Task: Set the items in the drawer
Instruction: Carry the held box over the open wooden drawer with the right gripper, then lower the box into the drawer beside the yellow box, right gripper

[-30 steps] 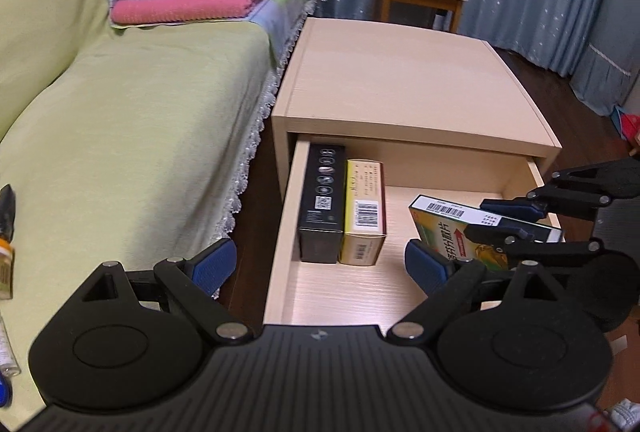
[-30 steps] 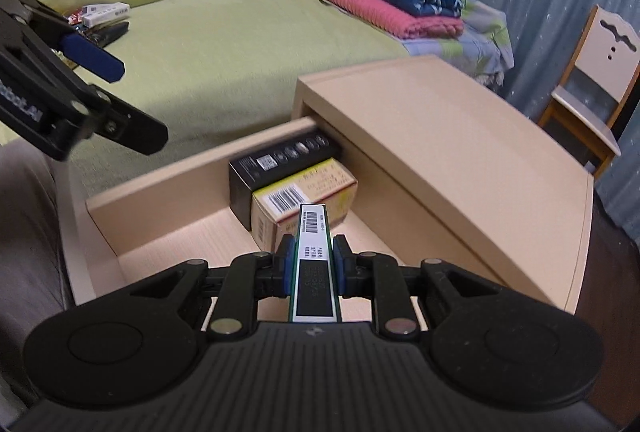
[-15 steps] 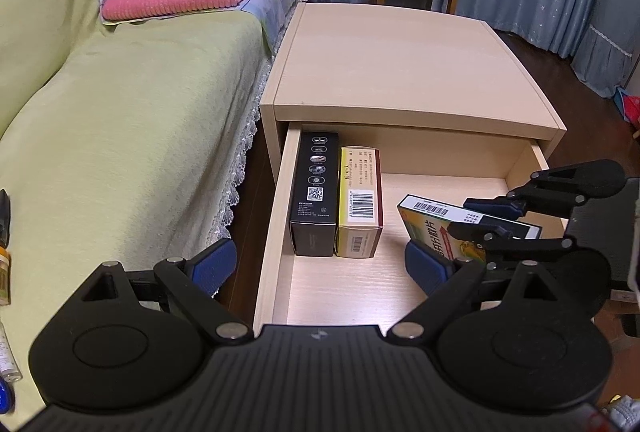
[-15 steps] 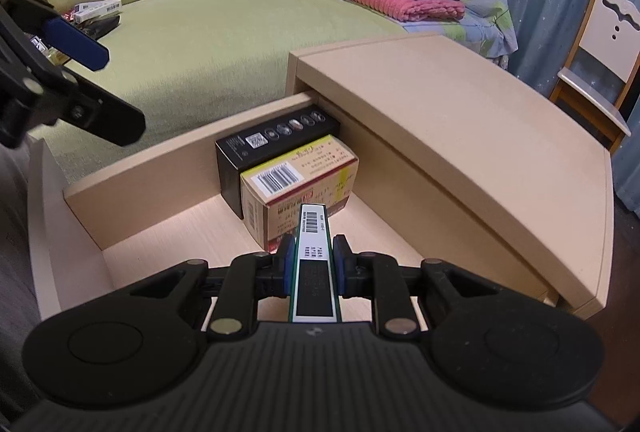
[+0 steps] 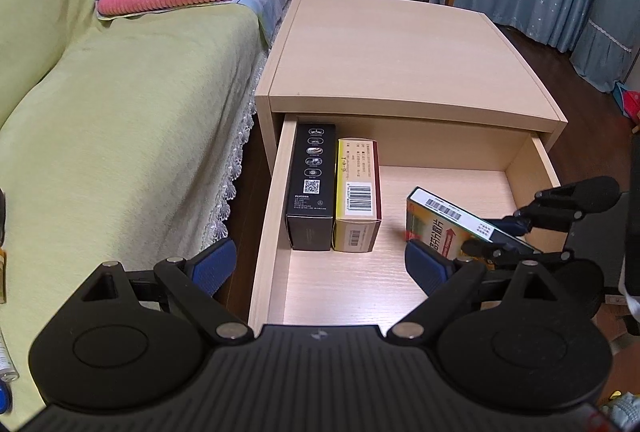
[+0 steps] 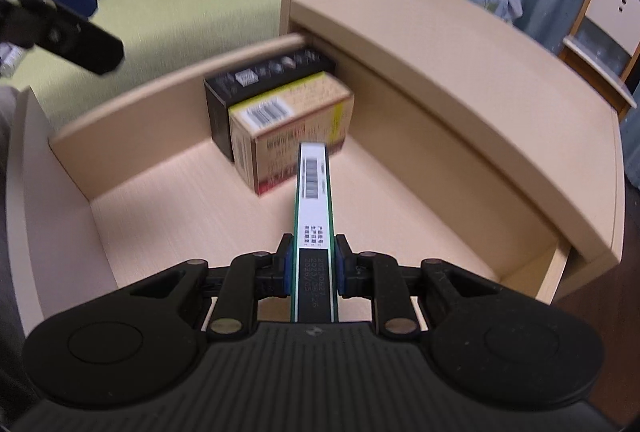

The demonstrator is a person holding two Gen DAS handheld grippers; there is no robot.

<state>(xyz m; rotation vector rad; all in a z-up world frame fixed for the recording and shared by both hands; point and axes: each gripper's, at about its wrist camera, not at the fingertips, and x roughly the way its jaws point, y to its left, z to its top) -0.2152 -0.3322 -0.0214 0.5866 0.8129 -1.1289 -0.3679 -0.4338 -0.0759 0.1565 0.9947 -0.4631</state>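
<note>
Now right gripper (image 6: 312,268), clamped on green box (image 5: 448,220), has dipped lower into open drawer (image 5: 524,168), right of two stored boxes (image 5: 336,192); release seems near. Left gripper (image 5: 316,264) fingers apart, empty.

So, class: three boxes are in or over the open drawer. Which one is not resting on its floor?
The green and yellow box, clamped in the right gripper and tilted. The black box and yellow and red box stand side by side.
</note>
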